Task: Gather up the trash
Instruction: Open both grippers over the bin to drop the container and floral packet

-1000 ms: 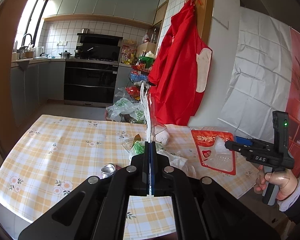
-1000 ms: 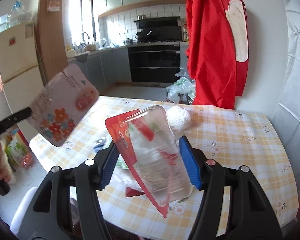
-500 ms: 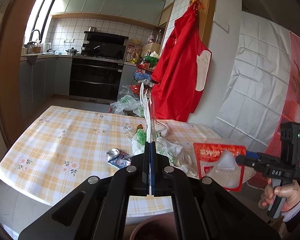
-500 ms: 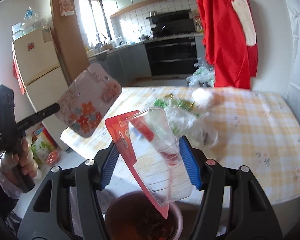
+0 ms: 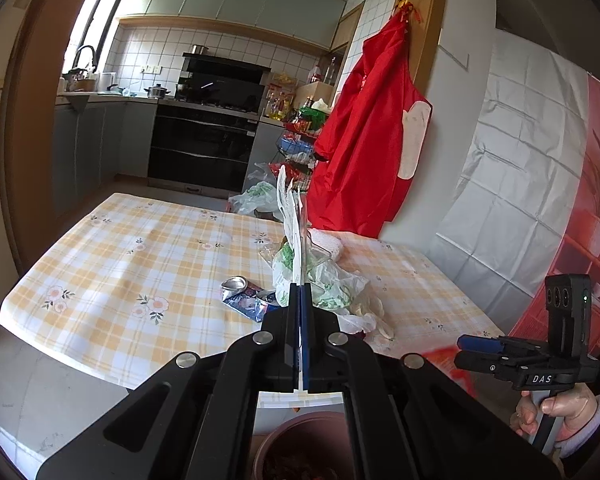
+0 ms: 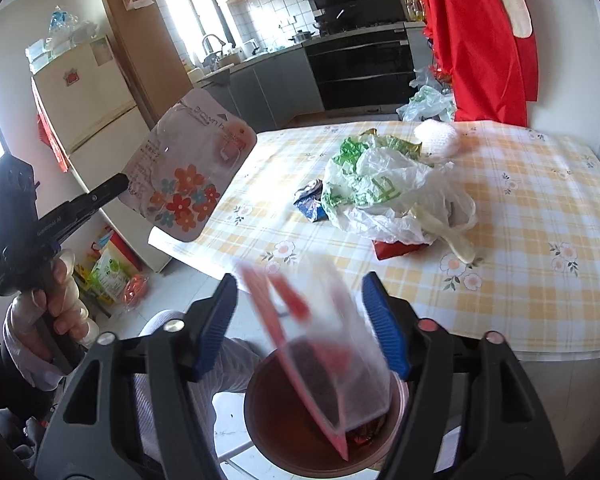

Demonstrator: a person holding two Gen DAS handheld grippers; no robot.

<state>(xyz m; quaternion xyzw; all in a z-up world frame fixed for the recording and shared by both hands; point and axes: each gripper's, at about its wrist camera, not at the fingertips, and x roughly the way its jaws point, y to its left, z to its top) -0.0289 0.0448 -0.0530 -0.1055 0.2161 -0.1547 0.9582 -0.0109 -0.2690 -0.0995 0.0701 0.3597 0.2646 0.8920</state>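
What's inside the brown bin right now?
The red-backed blister pack is dropping between the right gripper's opening jaws into the brown bin. Some reddish scraps show at the bottom; the pack hides the rest.

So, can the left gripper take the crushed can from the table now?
Probably not yet: the left gripper is shut on a flowered package. The crushed can itself lies uncovered.

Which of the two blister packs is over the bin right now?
The red-backed blister pack, between the right tool's opening jaws above the bin; the flowered pack is off beside it.
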